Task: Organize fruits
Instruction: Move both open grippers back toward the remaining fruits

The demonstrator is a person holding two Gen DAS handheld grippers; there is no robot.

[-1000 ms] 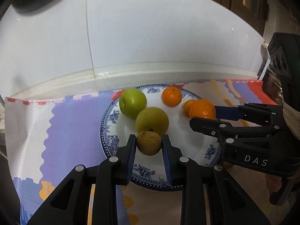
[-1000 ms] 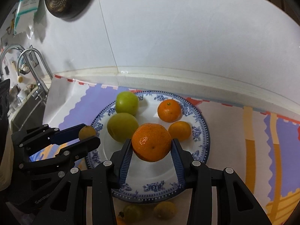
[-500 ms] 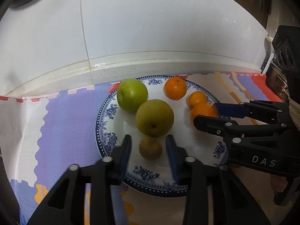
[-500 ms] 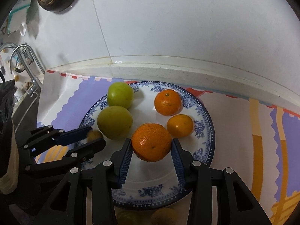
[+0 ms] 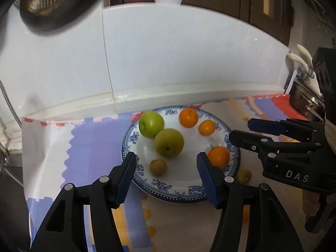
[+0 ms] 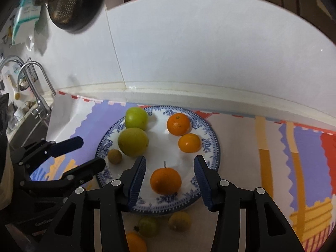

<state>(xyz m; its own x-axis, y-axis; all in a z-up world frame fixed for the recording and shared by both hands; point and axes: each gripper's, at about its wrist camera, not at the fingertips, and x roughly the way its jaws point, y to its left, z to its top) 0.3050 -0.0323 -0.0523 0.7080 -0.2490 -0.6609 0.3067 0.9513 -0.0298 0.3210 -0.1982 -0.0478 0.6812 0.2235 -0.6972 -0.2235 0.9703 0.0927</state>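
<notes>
Both grippers tilt down toward the blue-and-white patterned plate (image 6: 212, 145) from its near side. On the left, the left gripper (image 5: 167, 161) is angled down over the plate's near-left part with its jaws opening; a small brown fruit (image 5: 158, 167) sits on the plate in the gap, touched by neither blue pad. Just beyond it lie a yellow-green pear-like fruit (image 5: 169, 142), its dark blossom end turned toward the gripper, and a green apple (image 5: 151, 124) with its stem dimple facing left. Toward the wall side of the plate sit a mandarin (image 6: 178, 124) and, just beside it, a smaller orange citrus (image 6: 189, 142). Further right, the right gripper (image 6: 169, 169) slopes down over the plate's near-right part, jaws opening, with a stemmed mandarin (image 6: 165, 181) resting on the plate between the pads and clear of both, its short stem pointing up and away toward the wall. Seen from the left wrist camera, the right gripper's black body carries the white letters "DAS", and part of a hand (image 5: 313, 203) shows under its handle. Off the plate, on the patterned mat (image 6: 304, 168) by the near rim, lie two small greenish-brown fruits (image 6: 179, 221) and another orange one (image 6: 135, 242).
</notes>
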